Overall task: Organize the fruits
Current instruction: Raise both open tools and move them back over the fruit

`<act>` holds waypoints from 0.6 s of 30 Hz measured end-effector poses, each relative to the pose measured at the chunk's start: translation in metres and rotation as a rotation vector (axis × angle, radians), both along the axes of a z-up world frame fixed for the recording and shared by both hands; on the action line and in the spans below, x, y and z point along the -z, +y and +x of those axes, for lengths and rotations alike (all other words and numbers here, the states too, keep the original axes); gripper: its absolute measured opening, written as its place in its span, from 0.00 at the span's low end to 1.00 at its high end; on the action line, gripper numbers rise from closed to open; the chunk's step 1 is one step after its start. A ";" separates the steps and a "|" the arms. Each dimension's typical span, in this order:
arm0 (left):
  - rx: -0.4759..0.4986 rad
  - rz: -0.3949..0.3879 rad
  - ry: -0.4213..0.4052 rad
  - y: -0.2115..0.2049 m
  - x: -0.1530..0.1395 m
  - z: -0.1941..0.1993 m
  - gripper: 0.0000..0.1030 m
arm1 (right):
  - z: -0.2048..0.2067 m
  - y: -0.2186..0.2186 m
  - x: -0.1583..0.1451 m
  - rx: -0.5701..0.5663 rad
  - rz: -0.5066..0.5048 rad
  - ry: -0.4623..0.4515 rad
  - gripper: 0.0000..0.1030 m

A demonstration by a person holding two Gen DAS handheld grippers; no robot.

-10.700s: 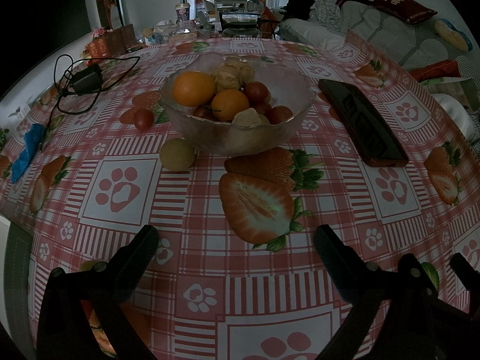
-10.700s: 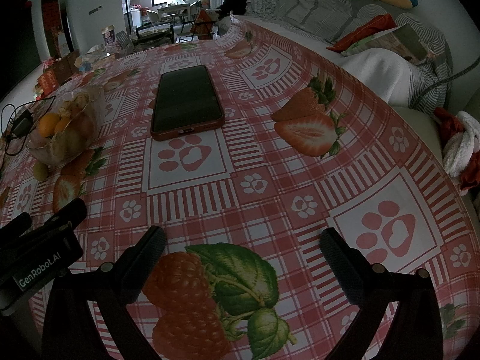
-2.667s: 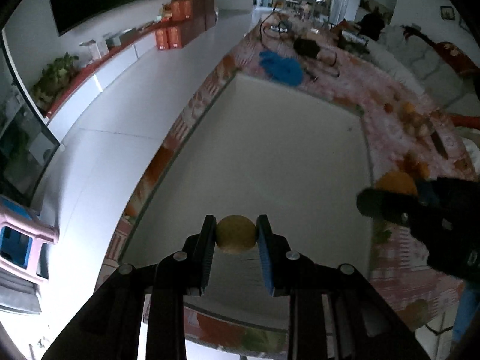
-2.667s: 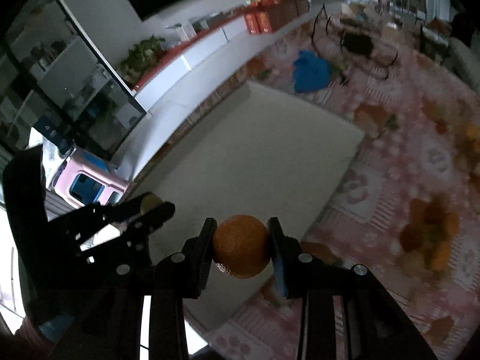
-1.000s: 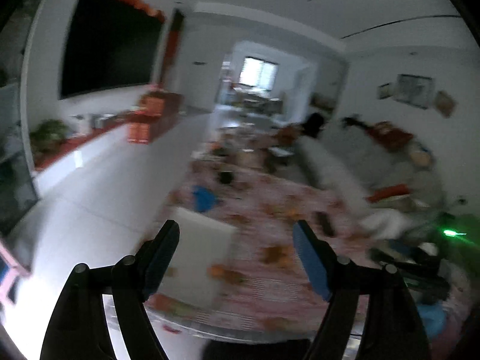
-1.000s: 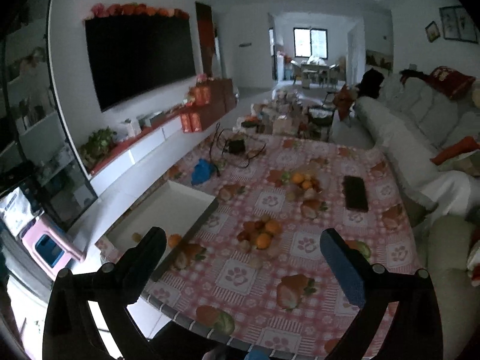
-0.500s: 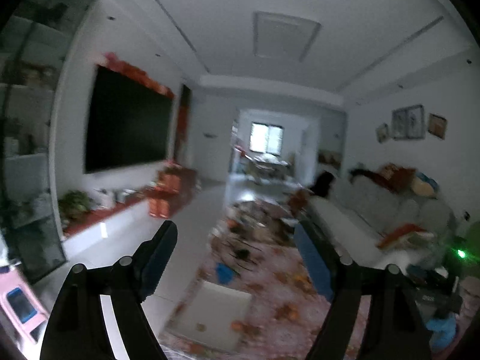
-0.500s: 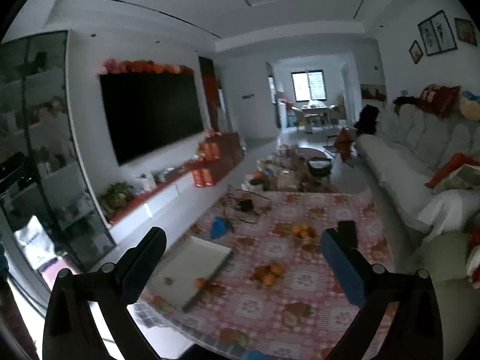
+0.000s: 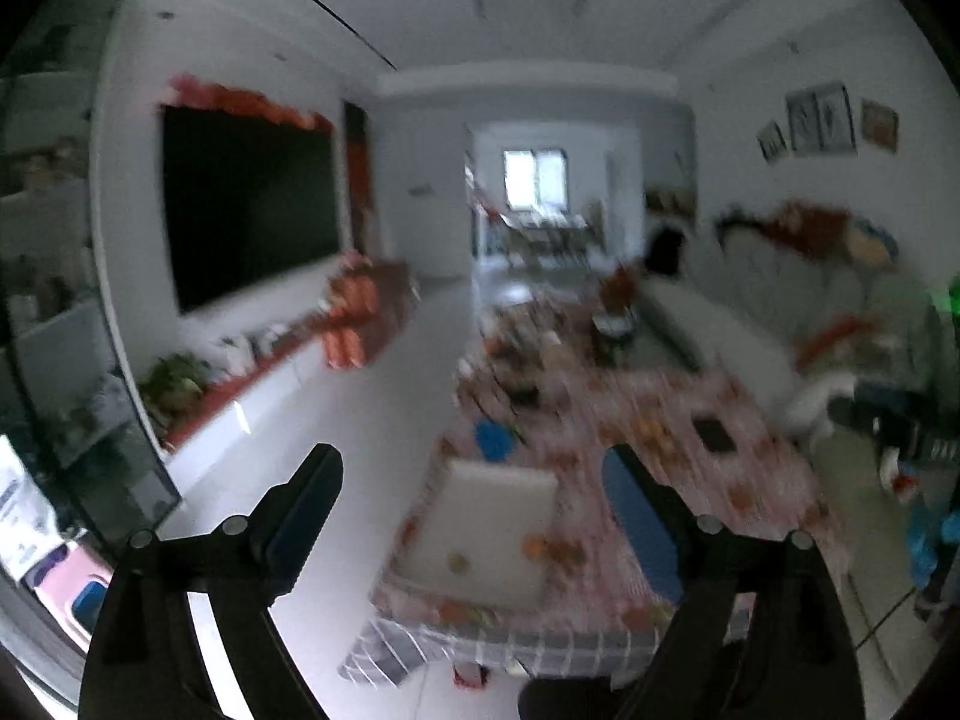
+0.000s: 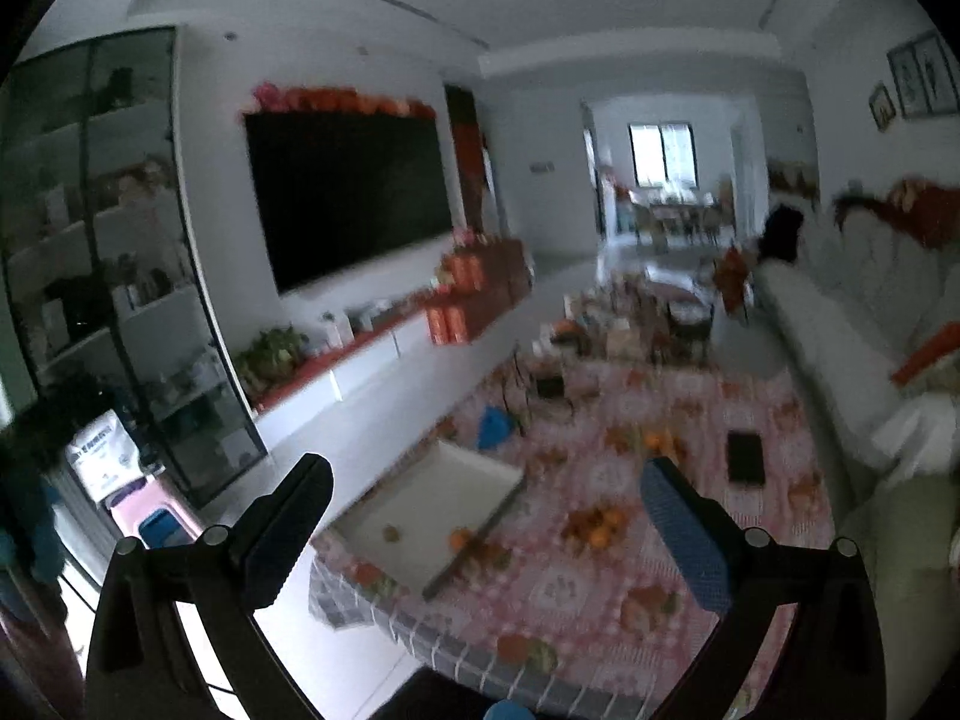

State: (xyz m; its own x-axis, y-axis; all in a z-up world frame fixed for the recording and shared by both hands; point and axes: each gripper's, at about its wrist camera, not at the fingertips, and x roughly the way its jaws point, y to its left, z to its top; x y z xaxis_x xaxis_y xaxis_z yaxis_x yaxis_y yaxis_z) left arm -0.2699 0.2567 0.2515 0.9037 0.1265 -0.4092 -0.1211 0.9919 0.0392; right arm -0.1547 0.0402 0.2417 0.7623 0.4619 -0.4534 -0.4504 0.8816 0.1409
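Note:
Both grippers are held high and far back from the table, and both views are blurred. My left gripper (image 9: 474,498) is open and empty. My right gripper (image 10: 486,510) is open and empty. A white tray (image 10: 432,516) lies at the table's near left corner with a yellowish fruit (image 10: 391,533) and an orange (image 10: 461,537) in it. The tray (image 9: 486,528), the yellowish fruit (image 9: 459,561) and the orange (image 9: 533,546) also show in the left wrist view. More fruit (image 10: 594,525) sits in a pile mid-table, and a bowl of fruit (image 10: 657,441) stands farther back.
The table has a red-and-white patterned cloth (image 10: 660,570). A dark phone (image 10: 745,457) and a blue cloth (image 10: 495,426) lie on it. A sofa (image 10: 840,348) runs along the right, a TV (image 10: 348,192) and low cabinet along the left, white floor between.
Both grippers let go of their fruit into the tray earlier and have pulled far up and back. In the last half second the views tilted and shifted slightly.

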 end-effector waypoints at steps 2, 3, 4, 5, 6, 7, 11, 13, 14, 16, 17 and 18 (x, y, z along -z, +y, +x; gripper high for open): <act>0.048 0.002 0.052 -0.018 0.019 0.020 0.88 | 0.011 -0.004 0.014 0.012 0.006 0.051 1.00; 0.073 0.002 0.082 -0.029 0.029 0.030 0.88 | 0.012 -0.006 0.016 0.016 0.008 0.061 1.00; 0.091 0.002 0.108 -0.037 0.039 0.042 0.88 | 0.019 -0.009 0.023 0.025 0.007 0.081 1.00; 0.104 0.005 0.135 -0.045 0.048 0.054 0.88 | 0.024 -0.011 0.029 0.033 0.004 0.098 1.00; 0.110 0.008 0.153 -0.054 0.056 0.060 0.88 | 0.030 -0.015 0.036 0.042 -0.001 0.117 1.00; 0.116 0.011 0.176 -0.060 0.066 0.072 0.88 | 0.037 -0.017 0.044 0.050 -0.007 0.139 1.00; 0.135 0.016 0.263 -0.085 0.102 0.109 0.88 | 0.064 -0.034 0.081 0.085 -0.012 0.236 1.00; 0.146 0.009 0.314 -0.092 0.125 0.129 0.88 | 0.085 -0.047 0.113 0.120 -0.009 0.319 1.00; 0.146 0.011 0.343 -0.098 0.139 0.142 0.88 | 0.091 -0.052 0.121 0.135 -0.011 0.344 1.00; 0.151 0.019 0.380 -0.109 0.164 0.162 0.88 | 0.115 -0.064 0.156 0.191 -0.035 0.424 1.00; 0.157 0.018 0.397 -0.111 0.175 0.167 0.88 | 0.122 -0.068 0.166 0.207 -0.043 0.445 1.00; 0.167 0.017 0.425 -0.117 0.188 0.178 0.88 | 0.135 -0.074 0.188 0.233 -0.058 0.490 1.00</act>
State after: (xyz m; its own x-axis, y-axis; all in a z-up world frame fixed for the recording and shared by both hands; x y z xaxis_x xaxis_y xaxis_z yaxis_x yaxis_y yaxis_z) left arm -0.0921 0.1397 0.0636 0.6644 0.0034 -0.7473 0.0707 0.9952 0.0674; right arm -0.0201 -0.0336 0.0538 0.5343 0.2700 -0.8010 -0.1360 0.9627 0.2338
